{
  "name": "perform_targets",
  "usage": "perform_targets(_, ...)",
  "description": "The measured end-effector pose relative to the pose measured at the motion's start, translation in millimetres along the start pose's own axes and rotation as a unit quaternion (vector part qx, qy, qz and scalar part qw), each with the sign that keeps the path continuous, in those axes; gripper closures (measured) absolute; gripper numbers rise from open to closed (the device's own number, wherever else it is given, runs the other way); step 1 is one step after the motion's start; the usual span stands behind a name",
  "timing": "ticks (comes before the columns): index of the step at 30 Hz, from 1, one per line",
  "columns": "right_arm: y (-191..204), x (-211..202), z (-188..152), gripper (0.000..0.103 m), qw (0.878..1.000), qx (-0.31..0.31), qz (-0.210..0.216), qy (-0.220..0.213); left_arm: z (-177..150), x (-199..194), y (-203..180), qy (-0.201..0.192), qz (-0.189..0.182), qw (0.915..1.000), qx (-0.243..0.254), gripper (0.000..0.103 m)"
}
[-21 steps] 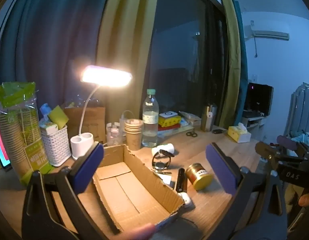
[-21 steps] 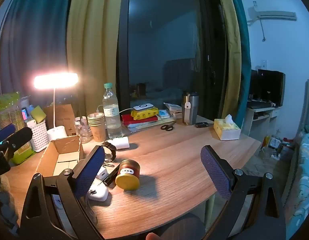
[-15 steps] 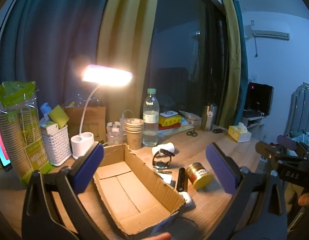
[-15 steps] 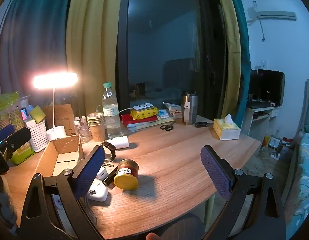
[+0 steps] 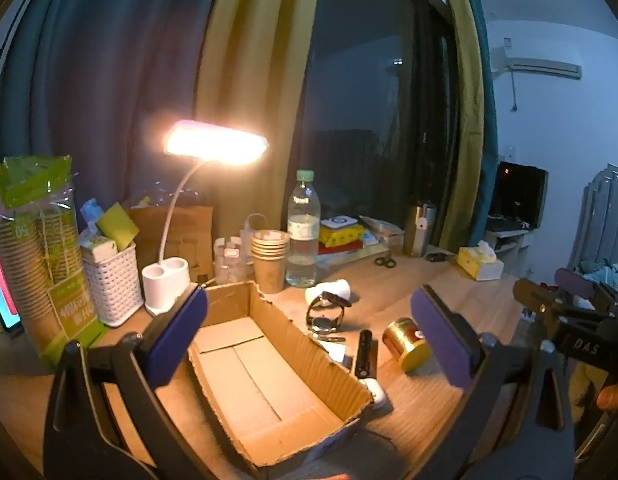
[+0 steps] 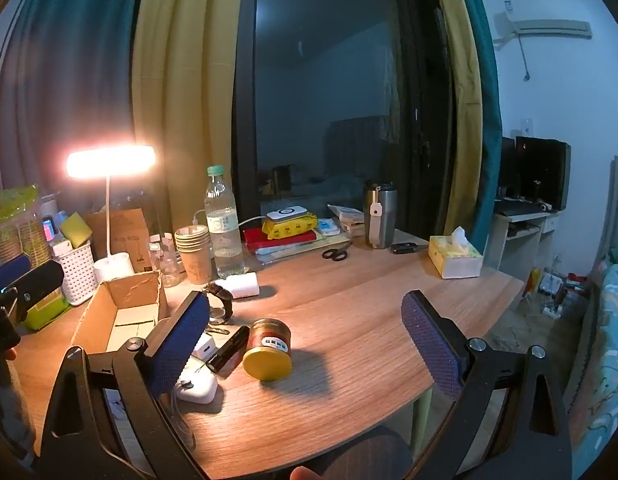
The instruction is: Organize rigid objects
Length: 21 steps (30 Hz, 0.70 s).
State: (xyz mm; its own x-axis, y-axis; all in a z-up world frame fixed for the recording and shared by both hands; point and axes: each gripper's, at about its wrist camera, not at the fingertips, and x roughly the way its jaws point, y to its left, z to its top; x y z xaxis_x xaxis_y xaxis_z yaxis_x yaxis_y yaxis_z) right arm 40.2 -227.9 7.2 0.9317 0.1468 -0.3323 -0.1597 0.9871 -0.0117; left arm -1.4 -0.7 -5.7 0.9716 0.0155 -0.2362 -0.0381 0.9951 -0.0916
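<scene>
Cardboard box (image 5: 269, 376) stood open and empty inside, gold tin (image 6: 267, 350), black cylinder (image 6: 228, 349) and white charger (image 6: 197, 388) crowded just beside it, bare tabletop (image 6: 369, 312) lay rightward.

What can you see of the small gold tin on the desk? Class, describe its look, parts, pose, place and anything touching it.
The gold tin is a small round can, metal by its shine, with a plain yellow-gold end and a dark red band bearing a pale label. It lies tipped over on the wooden desk, gold end toward the right wrist camera, casting a shadow to its right. A black cylinder lies close on its left; whether they touch is unclear. The cardboard box stands further left. Neither gripper touches it.
</scene>
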Motion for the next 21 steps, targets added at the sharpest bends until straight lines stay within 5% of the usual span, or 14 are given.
perform_targets(21, 4.0, -2.3, -5.4, 0.005, 1.000, 0.003, 0.012, 0.003, -6.2, 2.8, 5.3, 0.016, -0.005, 0.9997, -0.017, 0.001)
